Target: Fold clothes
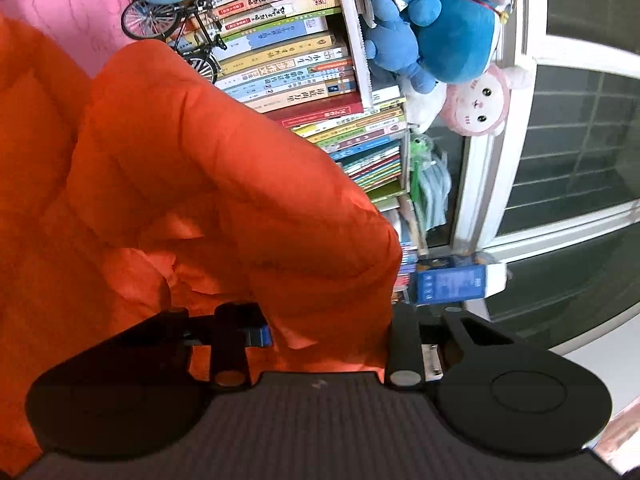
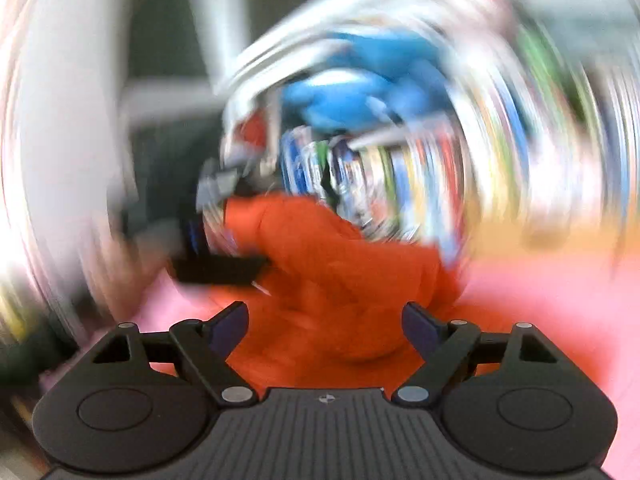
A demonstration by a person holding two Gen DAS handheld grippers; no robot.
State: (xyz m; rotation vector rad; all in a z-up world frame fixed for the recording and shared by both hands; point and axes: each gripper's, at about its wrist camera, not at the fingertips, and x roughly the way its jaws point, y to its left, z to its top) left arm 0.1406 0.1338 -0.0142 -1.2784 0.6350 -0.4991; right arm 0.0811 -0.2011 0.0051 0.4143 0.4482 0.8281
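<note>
In the left wrist view, the left gripper (image 1: pixel 324 320) is clamping its fingers (image 1: pixel 230 344) on a fold of the orange garment (image 1: pixel 192 168); the cloth is bunching between the two black fingers and hanging down past them. The garment is filling the left and middle of this view, puffed and creased, rising in a rounded ridge in front of the camera. Behind it a pink surface (image 1: pixel 68 4) is showing at the upper left. Further back, a stack of books (image 1: pixel 288 60) is lying with spines facing out, with a small model bicycle (image 1: pixel 180 28) standing just in front of them. Blue plush toys (image 1: pixel 436 24) and a pink plush toy (image 1: pixel 480 100) are sitting beside the books, near a white window frame (image 1: pixel 496 160).

In the right wrist view, which is heavily smeared, the right gripper (image 2: pixel 324 320) is holding its fingers (image 2: pixel 228 328) wide apart with nothing pressed between them. Just beyond them the orange garment (image 2: pixel 340 272) is lying in a heap on the pink surface (image 2: pixel 552 300). At the garment's left edge a dark shape is meeting the cloth, too blurred to tell what it is. The coloured streaks behind are also too blurred to make out.
</note>
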